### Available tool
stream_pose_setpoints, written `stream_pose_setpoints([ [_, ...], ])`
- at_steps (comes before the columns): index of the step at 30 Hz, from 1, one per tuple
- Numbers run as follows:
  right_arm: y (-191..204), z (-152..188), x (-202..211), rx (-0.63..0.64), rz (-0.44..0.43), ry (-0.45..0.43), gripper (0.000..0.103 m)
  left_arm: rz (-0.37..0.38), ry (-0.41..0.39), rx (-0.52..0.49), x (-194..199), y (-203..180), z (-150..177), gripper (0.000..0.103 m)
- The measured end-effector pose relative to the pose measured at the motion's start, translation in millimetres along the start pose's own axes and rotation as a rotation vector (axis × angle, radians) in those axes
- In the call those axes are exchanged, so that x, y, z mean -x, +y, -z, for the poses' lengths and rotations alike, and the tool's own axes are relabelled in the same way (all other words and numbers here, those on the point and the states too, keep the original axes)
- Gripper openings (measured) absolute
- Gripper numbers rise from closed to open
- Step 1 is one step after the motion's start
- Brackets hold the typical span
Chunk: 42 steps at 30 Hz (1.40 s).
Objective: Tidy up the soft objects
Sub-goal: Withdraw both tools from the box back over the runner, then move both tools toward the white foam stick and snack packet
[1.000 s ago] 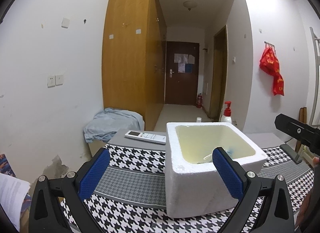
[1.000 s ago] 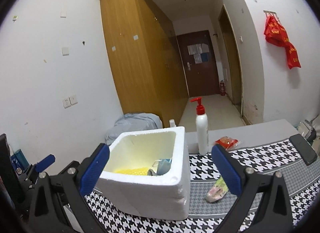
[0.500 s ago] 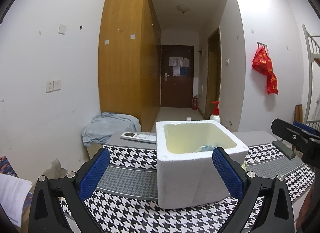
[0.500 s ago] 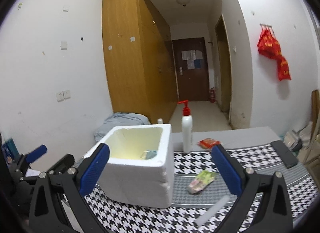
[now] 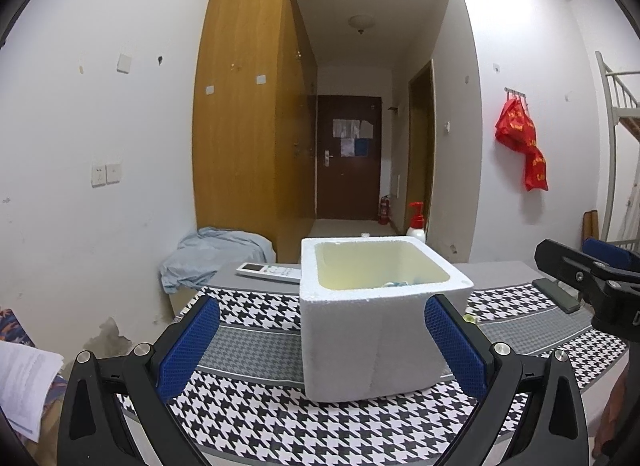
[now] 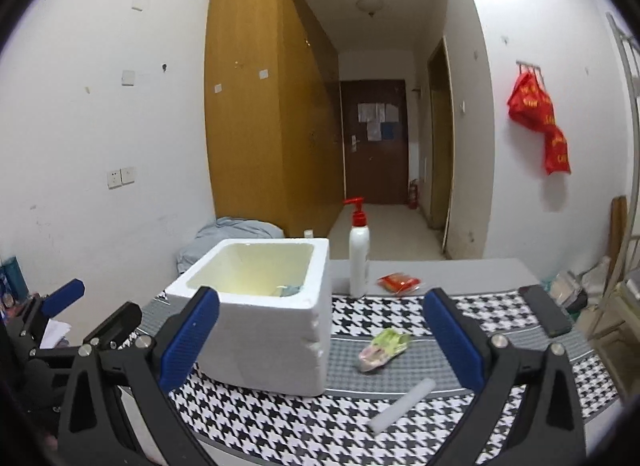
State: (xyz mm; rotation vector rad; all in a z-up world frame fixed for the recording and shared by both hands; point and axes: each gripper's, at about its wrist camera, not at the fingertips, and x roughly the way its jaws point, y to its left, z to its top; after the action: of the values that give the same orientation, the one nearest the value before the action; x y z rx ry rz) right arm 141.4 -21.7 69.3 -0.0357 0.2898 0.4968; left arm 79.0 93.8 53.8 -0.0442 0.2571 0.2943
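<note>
Right hand-held gripper alone sees foam stick.

nothing is reading clearly anywhere. the red bag hanging at the right of the frame is showing yellow characters, too small to make out. the papers pinned on the dark door at centre are carrying print that is blurring out. the remote on the worktop is showing a display, unreadable.

White foam box sits upright, open-topped; a crumpled pastel packet lies at its three o'clock, apart.
</note>
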Motion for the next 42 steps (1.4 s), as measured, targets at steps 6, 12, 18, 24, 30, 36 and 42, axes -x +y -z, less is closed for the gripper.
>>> stream_pose_setpoints([
  [6,-7,5,17,-0.029,0.012,-0.074,0.103,0.024,-0.004,-0.003,8,-5,8,0.102],
  [12,-2,13,28,-0.012,0.02,-0.108,0.103,0.04,-0.026,-0.005,17,-9,15,0.102],
  [18,3,22,37,0.01,0.069,-0.131,0.103,0.051,-0.021,-0.001,23,-11,24,0.102],
  [24,5,37,35,0.038,0.093,-0.093,0.103,0.06,-0.025,0.006,29,-13,30,0.102],
  [30,2,46,45,0.037,0.098,-0.118,0.103,0.07,-0.031,0.001,36,-15,36,0.102],
  [36,-3,51,48,0.02,0.09,-0.098,0.103,0.088,-0.029,-0.001,39,-18,39,0.102],
  [42,-14,60,51,0.01,0.131,-0.093,0.103,0.108,-0.033,-0.007,39,-24,45,0.102],
])
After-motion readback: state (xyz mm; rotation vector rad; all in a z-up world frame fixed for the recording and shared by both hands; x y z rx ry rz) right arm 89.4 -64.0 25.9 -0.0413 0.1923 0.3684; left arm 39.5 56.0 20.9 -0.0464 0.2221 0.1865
